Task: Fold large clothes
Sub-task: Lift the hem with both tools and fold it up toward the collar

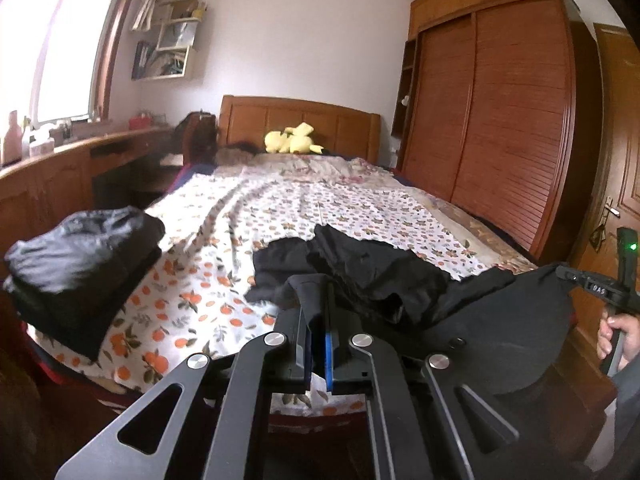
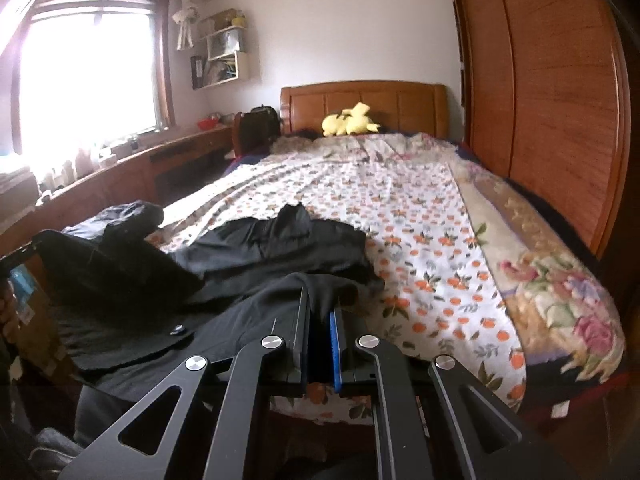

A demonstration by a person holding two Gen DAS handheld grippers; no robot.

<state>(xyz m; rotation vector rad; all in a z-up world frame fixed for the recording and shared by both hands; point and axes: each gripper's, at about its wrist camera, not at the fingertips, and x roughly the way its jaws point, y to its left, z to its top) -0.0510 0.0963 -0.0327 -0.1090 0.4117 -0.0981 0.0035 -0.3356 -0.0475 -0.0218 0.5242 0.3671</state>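
Fabric hides most of what matters in the left wrist view: left claw (image 1: 318, 312) is pressed together on a fold of the black garment (image 1: 360, 268), and cloth drapes over the fingertips so I can't see the pad contact itself. The garment runs from the claw rightward to the right claw (image 1: 576, 276), which is cut off at the frame edge, with only part of a hand (image 1: 616, 336) on its handle showing. The span between the two claws hangs clear of the bed (image 1: 280, 208); the far part lies crumpled on the orange-print sheet. A folded dark stack (image 1: 80, 264) sits at the bed's near-left corner, blurred, so I can't count the pieces. There is open sheet between the stack and the garment, and more beyond, up to the yellow plush toy (image 1: 294, 140) at the headboard. The wardrobe (image 1: 500, 120) stands close along the bed's right side.

Right wrist view: right claw (image 2: 320, 304) is also pinched shut on the garment (image 2: 280, 248), its tips buried in cloth. The left claw (image 2: 16, 256) is just a sliver at the left edge. The stack (image 2: 132, 216) is mostly hidden behind the lifted cloth. The right half of the sheet is bare out to the floral quilt (image 2: 560, 280) at the bed edge. Window glare washes out the worktop (image 2: 120, 164) clutter.
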